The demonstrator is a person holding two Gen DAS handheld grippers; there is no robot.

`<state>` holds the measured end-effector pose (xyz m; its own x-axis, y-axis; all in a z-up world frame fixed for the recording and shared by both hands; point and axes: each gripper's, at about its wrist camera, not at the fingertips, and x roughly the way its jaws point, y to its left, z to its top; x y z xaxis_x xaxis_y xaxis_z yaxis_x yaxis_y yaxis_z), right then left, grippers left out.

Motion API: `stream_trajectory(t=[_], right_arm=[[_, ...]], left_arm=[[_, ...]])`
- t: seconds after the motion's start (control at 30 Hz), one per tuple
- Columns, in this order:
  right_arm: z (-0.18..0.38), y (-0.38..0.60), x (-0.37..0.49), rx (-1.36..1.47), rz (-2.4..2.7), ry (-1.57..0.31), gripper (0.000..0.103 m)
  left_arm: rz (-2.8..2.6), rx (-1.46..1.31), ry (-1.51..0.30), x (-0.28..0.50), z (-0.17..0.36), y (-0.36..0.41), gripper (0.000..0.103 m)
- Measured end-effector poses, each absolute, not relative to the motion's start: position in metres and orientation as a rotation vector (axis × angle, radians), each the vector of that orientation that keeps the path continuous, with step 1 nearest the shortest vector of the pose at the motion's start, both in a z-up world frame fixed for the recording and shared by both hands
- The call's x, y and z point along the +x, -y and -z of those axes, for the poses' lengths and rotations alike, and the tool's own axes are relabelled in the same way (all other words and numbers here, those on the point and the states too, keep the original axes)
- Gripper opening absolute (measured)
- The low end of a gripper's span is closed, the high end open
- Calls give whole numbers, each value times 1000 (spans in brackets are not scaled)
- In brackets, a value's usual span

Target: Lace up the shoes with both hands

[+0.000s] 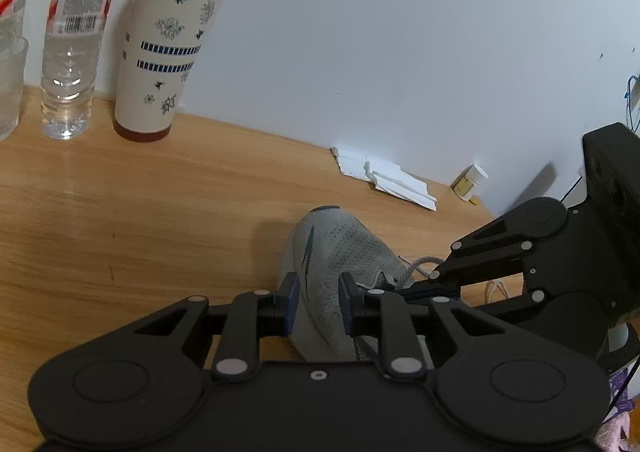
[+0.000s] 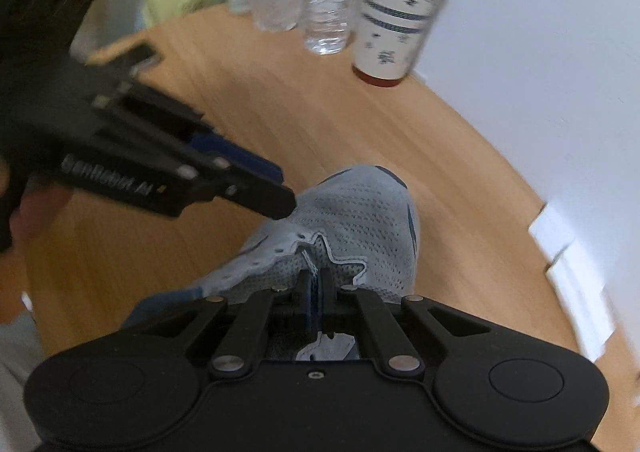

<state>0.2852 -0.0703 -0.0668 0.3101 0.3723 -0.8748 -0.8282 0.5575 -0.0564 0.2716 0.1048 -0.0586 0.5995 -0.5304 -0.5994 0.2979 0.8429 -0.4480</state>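
A light grey mesh shoe [image 1: 340, 252] lies on the wooden table [image 1: 140, 212], toe toward the wall. My left gripper [image 1: 318, 304] is open, its blue pads either side of the toe box. The right gripper comes in from the right side of the left wrist view, its fingers [image 1: 432, 284] at the lace area, where a grey lace [image 1: 420, 264] shows. In the right wrist view my right gripper [image 2: 315, 292] is shut on a thin pale lace [image 2: 316, 276] over the tongue of the shoe [image 2: 360, 220]. The left gripper's fingers [image 2: 256, 196] hover at the shoe's left side.
At the back left stand a cream tumbler with a red lid [image 1: 172, 44] and clear water bottles [image 1: 72, 52]. White folded papers [image 1: 384, 176] and a small yellow-labelled jar [image 1: 470, 182] lie by the wall. A hand [image 2: 24, 212] holds the left gripper.
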Motion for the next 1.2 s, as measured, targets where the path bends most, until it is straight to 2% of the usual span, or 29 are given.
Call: stream_trajectory(t=[0.17,0.37,0.77,1.2], right_arm=[[66,56,295,-583,-831,-1016,2],[63,63,306,-431,-847,-1063,2],[80,93,301,-148,-901,-984,2],[91,102,307,41,-932,-1012,2]], left_arm=[[509,-291,-797,269,62,-99,20],[522,-343,-804,268,68,-105,20],[495,-348,-810,269,71,-113,20],[483,-291,-808,267,72,-105,19]])
